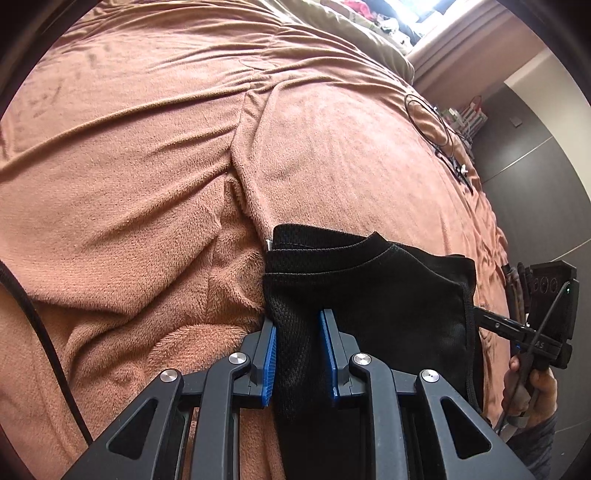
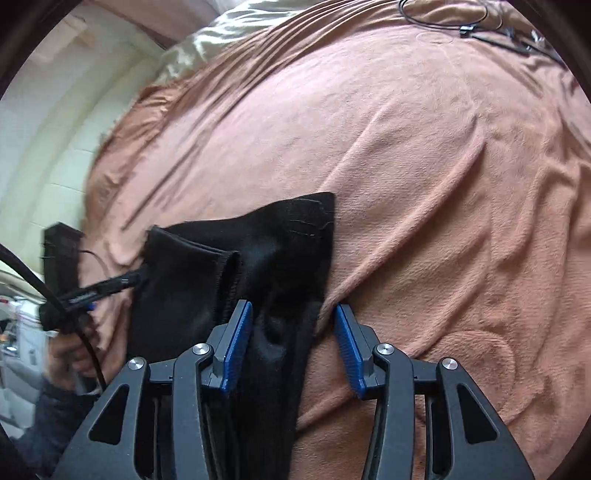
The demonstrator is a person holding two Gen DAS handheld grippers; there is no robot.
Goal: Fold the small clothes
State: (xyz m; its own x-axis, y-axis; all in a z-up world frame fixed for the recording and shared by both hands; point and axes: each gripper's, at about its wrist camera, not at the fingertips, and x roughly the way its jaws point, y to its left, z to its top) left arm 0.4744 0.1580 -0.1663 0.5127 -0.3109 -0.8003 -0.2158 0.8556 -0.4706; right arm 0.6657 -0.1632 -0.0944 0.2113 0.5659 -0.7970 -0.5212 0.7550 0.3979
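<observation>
A black garment (image 1: 369,295), mesh-textured, is laid on a rust-brown fleece blanket (image 1: 129,184) near the bed's front edge. It is partly folded: stacked layers with stitched hems are seen at its far edge in the left wrist view.

Left gripper (image 1: 297,356): jaws spread to a moderate gap, blue pads (image 1: 269,365) on either side of a strip of the garment's left edge. Fabric is seen between the pads and is touched by the left pad; no contact is seen at the right pad, so nothing is clamped.

Right gripper (image 2: 293,345): jaws spread wider. Black fabric is bunched between the fingers, pressed against the left blue pad (image 2: 236,347); the right pad is set apart from the cloth, over blanket. Not clamped either.

In the right wrist view the garment (image 2: 229,266) is seen with an open sleeve or hem tube towards the left and one flat corner pointing away over the blanket (image 2: 443,184). That view is slightly motion-blurred.

Each gripper is visible from the other's camera: the right one (image 1: 491,321) at the garment's right edge, held by a hand (image 1: 532,387); the left one (image 2: 129,280) at the garment's left edge, its tips hidden against the black cloth.

A thin black cable loop (image 1: 436,129) is laid on the blanket well beyond the garment. An olive quilt (image 1: 351,33) is bunched at the far side.
</observation>
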